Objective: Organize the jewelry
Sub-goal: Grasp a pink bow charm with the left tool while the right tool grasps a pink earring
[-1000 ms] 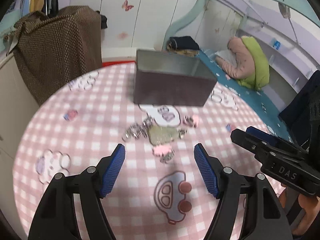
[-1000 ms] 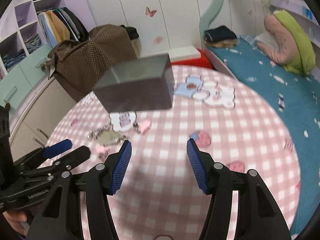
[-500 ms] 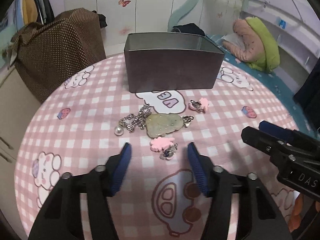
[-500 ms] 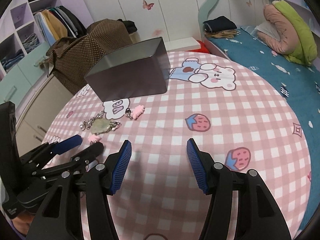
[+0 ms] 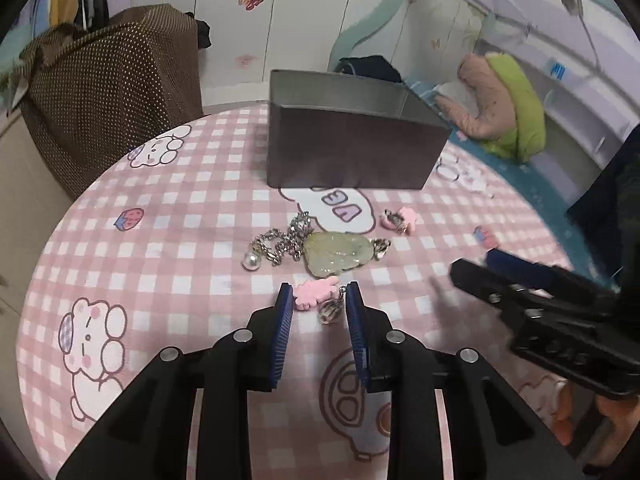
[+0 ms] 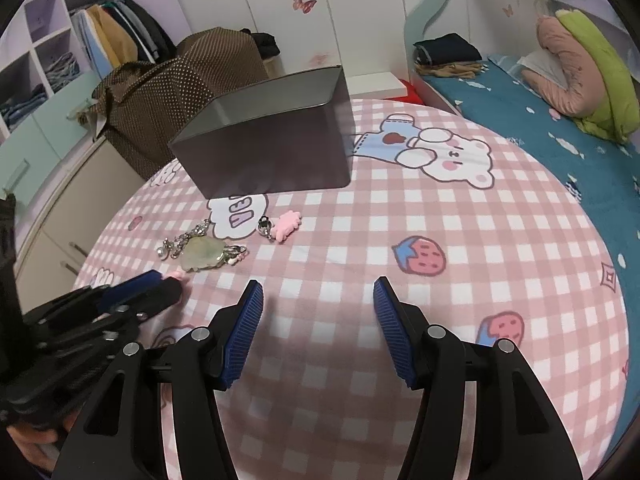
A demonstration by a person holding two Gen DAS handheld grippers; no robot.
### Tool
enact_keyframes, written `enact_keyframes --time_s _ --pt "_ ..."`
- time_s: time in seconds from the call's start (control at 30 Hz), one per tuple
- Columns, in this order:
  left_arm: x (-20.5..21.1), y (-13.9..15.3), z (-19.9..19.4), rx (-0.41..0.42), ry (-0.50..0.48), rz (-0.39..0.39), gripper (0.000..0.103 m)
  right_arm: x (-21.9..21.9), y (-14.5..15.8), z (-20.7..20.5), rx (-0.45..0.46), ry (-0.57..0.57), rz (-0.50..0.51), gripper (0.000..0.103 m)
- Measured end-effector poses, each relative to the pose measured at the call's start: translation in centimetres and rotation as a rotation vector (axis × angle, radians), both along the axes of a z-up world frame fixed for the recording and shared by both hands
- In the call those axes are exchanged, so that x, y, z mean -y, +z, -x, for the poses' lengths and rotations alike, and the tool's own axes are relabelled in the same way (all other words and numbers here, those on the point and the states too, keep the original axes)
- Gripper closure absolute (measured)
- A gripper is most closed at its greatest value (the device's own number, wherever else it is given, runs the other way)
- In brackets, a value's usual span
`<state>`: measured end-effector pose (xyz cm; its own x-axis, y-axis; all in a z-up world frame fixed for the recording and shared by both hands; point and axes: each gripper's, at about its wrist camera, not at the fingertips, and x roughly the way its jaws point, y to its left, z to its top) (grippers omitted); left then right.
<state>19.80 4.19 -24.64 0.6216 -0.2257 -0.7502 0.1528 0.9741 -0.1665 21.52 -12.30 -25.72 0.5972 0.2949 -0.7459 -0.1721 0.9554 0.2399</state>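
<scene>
Nothing appears sorted yet: the grey box [image 5: 352, 152] stands far on the desk [image 5: 192, 240]. The left claw [image 5: 318, 308] is closing around the near pink earring [image 5: 316, 294], pads not yet pressing. The jade pendant [image 5: 336, 254] and far pink earring [image 6: 286, 226] remain; the right claw [image 6: 318, 312] hangs released.

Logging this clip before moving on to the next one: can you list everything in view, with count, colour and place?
Open metal box: one, dark grey, far side of table.
Checked tablecloth: one, pink and white with cartoon prints, covers round table.
Flat stone pendant: one, pale green, centre, on a silver chain with a pearl.
Pink flower earrings: two; near one between left tool's pads, far one right of the pendant.
Dotted fabric bag: one, brown, behind table, left.
Bed: one, teal cover, right.
Left tool: black, blue pads, jaws closing around the near earring.
Right tool: same colours, open, nothing between its jaws.
</scene>
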Motion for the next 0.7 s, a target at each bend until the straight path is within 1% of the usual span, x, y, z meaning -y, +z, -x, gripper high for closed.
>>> enact_keyframes --time_s 0.23,0.5,0.57,0.6,0.63,0.67,0.7 --pt "-1.8 2.0 0.0 0.050 0.036 0.008 0.078 -1.8 -0.2 -1.7 0.008 0.016 0.052 0.047" --pt "-3.6 2.3 -1.1 0.060 0.057 0.009 0.078 -4.1 -0.2 -4.0 0.011 0.042 0.105 0.047" --pt "-3.8 2.3 -1.4 0.060 0.059 0.014 0.078 -4.7 -0.2 -4.5 0.014 0.054 0.133 0.048" --pt "-3.9 2.4 -1.5 0.061 0.059 0.017 0.078 -4.9 -0.2 -4.7 0.015 0.058 0.143 0.049" --pt "-4.0 2.4 -1.6 0.061 0.058 0.020 0.078 -5.1 -0.2 -4.8 0.015 0.060 0.153 0.056" --pt "-4.0 2.4 -1.7 0.061 0.057 0.021 0.078 -5.3 -0.2 -4.9 0.019 0.063 0.176 0.070" --pt "-4.0 2.4 -1.7 0.062 0.056 0.023 0.078 -5.4 -0.1 -4.9 0.021 0.068 0.185 0.075"
